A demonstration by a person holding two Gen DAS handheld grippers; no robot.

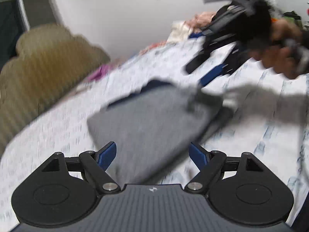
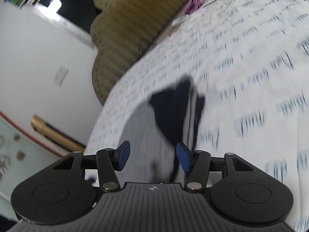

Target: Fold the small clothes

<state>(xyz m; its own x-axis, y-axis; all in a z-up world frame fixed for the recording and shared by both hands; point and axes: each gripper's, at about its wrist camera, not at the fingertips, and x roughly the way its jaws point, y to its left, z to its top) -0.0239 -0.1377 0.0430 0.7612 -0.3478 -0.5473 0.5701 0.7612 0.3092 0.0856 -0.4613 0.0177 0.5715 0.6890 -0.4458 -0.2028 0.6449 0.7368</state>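
Grey garment (image 1: 146,119) lies on printed bedsheet (image 1: 58,127), navy lining exposed. Left tool (image 1: 152,154) released, right tool (image 2: 153,155) half-spread, neither gripping (blur, probably). Risk: loose fold springs apart, hasty regrasp bunches fabric.

Surface: we see a bed under a white sheet (image 1: 58,131) printed with script | On it: grey garment (image 1: 146,123) with navy lining, near centre | Far edge: purple cloth (image 2: 195,0); heaped clothes (image 1: 185,27) far right.
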